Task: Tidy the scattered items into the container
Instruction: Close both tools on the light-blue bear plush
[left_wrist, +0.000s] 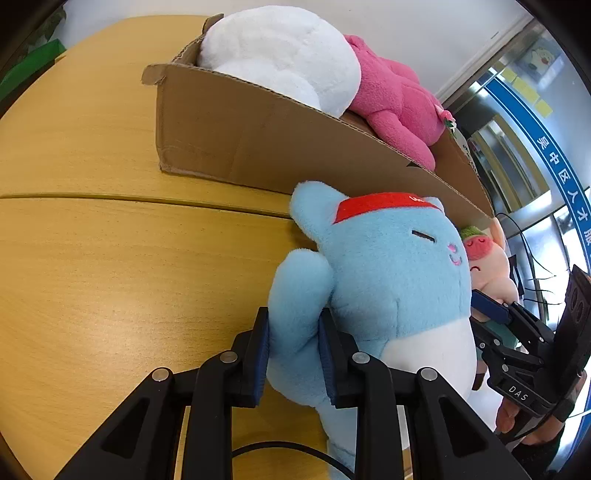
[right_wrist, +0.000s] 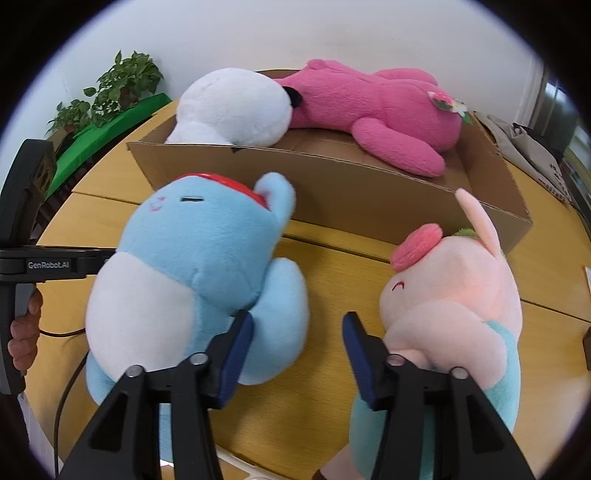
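A blue plush (left_wrist: 391, 273) with a red headband lies on the wooden table in front of a cardboard box (left_wrist: 258, 140). My left gripper (left_wrist: 293, 334) is shut on the blue plush's arm. The blue plush also shows at the left of the right wrist view (right_wrist: 192, 266). My right gripper (right_wrist: 297, 332) is open and empty, between the blue plush and a pink pig plush (right_wrist: 454, 295) on its right. The box (right_wrist: 351, 192) holds a white plush (right_wrist: 232, 107) and a magenta plush (right_wrist: 380, 107).
The wooden table (left_wrist: 110, 258) has a seam running across it. Potted plants (right_wrist: 122, 85) and a green board stand at the far left. A grey bag (right_wrist: 532, 147) lies right of the box. Glass doors with blue lettering (left_wrist: 554, 166) are at the right.
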